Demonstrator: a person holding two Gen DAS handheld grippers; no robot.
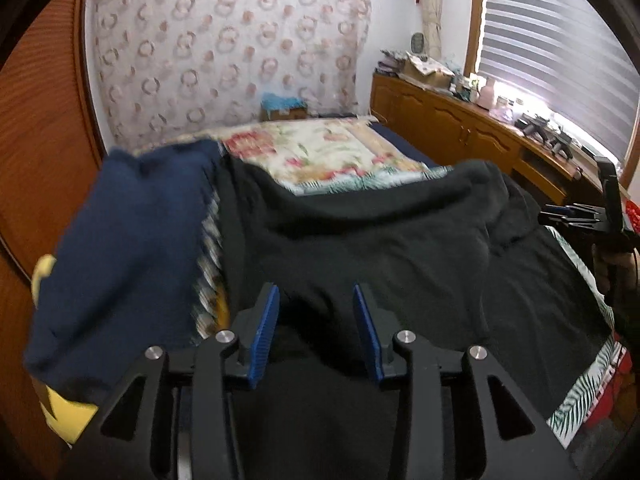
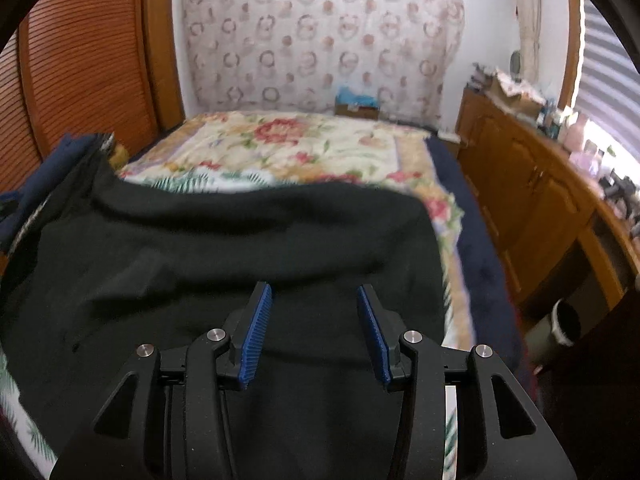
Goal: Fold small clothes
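Both claws are hovering released: left gripper (image 1: 316, 292) and right gripper (image 2: 316, 292) gaping over the black garment (image 2: 224, 256), which is sprawling across the floral bedspread (image 2: 280, 144), navy cloth (image 1: 120, 240) at nine o'clock. Best pinching matching near corners, lifting evenly toward twelve o'clock.

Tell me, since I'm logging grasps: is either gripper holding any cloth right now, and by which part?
Nothing is held. The left gripper and right gripper are both open above the black garment, with no fabric between their pads.

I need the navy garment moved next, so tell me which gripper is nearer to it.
Left. The left gripper sits over the black garment right beside the navy garment; the right gripper is farther across.
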